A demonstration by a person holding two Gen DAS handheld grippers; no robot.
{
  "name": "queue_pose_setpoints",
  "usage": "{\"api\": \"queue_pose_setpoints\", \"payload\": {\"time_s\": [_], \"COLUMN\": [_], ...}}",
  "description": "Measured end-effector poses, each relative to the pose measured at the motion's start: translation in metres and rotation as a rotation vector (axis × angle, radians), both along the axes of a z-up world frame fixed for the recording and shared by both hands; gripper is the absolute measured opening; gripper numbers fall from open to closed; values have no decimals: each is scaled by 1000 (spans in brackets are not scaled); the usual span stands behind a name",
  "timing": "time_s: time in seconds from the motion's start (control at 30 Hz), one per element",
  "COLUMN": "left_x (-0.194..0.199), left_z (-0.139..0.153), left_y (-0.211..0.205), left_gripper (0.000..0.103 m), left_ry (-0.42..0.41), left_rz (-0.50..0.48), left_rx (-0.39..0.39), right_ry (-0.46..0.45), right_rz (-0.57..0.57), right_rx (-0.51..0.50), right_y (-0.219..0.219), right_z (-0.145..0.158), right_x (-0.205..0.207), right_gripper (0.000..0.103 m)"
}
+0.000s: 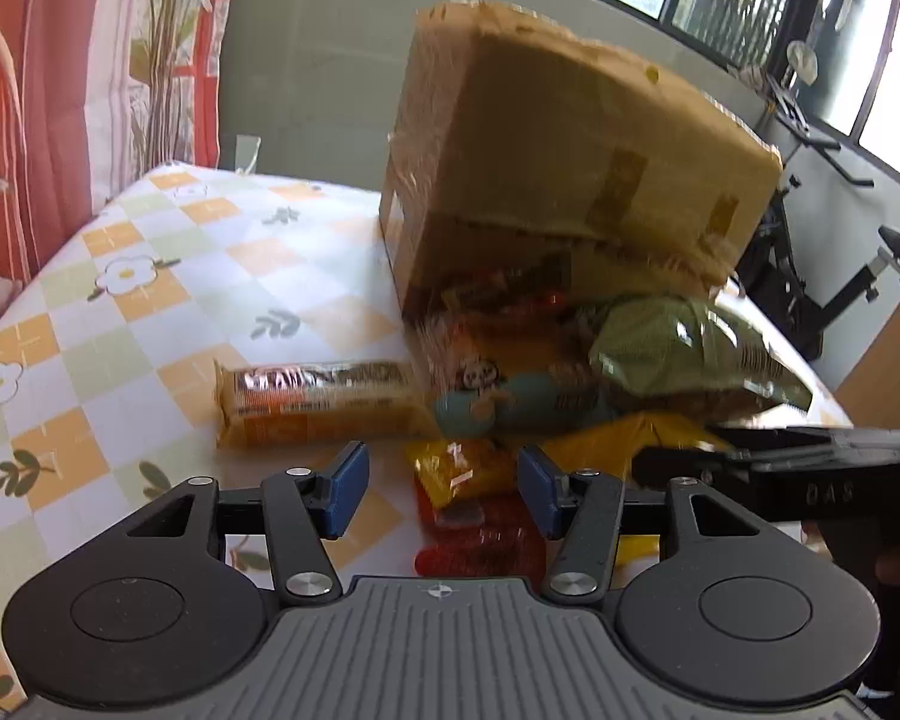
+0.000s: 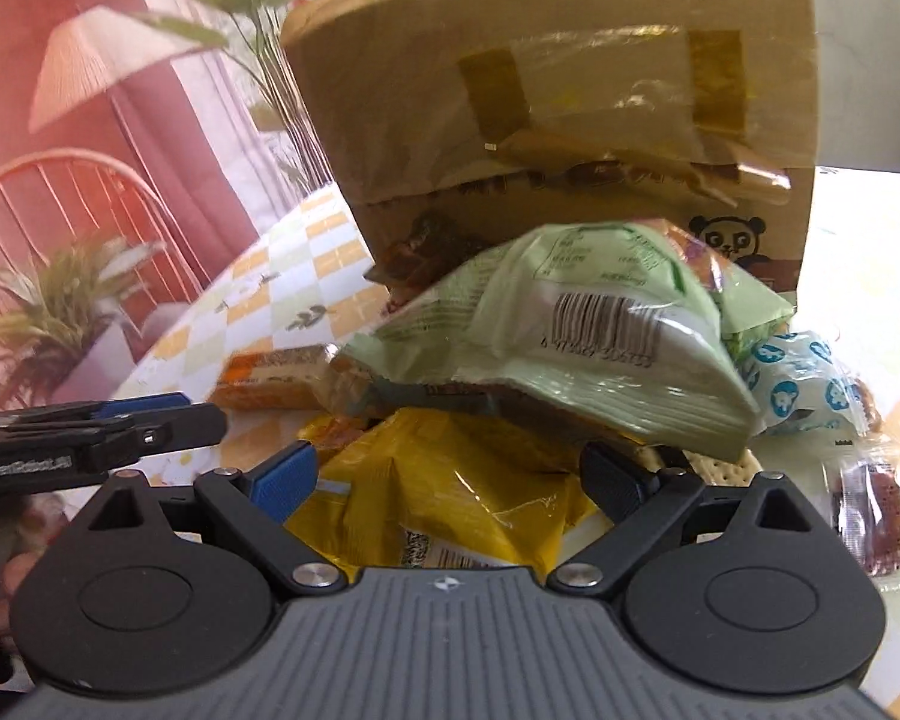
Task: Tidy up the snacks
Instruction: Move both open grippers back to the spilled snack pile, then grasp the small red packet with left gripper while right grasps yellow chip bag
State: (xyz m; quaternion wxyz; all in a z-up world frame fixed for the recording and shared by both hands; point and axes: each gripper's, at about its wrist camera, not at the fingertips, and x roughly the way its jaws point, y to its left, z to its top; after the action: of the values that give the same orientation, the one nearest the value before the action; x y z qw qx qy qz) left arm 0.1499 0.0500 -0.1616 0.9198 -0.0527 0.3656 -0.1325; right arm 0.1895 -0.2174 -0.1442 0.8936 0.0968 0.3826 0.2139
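With both my left claw (image 1: 443, 483) and right claw (image 2: 450, 477) spread apart and empty over the snack pile (image 2: 510, 396) spilling from the tipped cardboard box (image 1: 570, 156), I risk pinching two crinkly packets together, since they overlap.

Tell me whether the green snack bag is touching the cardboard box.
Cannot tell. In the right wrist view the green snack bag overlaps the mouth of the cardboard box, but motion blur hides any contact line or gap; the left wrist view is equally blurred.
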Motion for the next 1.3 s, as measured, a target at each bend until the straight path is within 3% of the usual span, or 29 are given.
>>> {"api": "queue_pose_setpoints", "payload": {"time_s": [0.5,0.73,1.03,1.23,1.3], "left_x": [8,12,5,0,-2], "left_z": [-26,-41,-42,-39,-34], "left_y": [-26,-48,-49,-39,-37], "left_gripper": [57,58,58,40,40], "left_ry": [107,142,122,105,79], "left_rz": [-52,-49,-32,-29,-33], "left_rx": [36,127,146,60,48], "right_ry": [61,61,65,64,62], "right_rz": [-52,-50,-51,-52,-51], "right_rx": [80,111,118,117,117], "right_y": [-33,-37,-35,-34,-33], "right_z": [-12,-12,-14,-13,-13], "right_x": [-19,-20,-18,-19,-19], "right_gripper": [96,92,92,92,91]}}
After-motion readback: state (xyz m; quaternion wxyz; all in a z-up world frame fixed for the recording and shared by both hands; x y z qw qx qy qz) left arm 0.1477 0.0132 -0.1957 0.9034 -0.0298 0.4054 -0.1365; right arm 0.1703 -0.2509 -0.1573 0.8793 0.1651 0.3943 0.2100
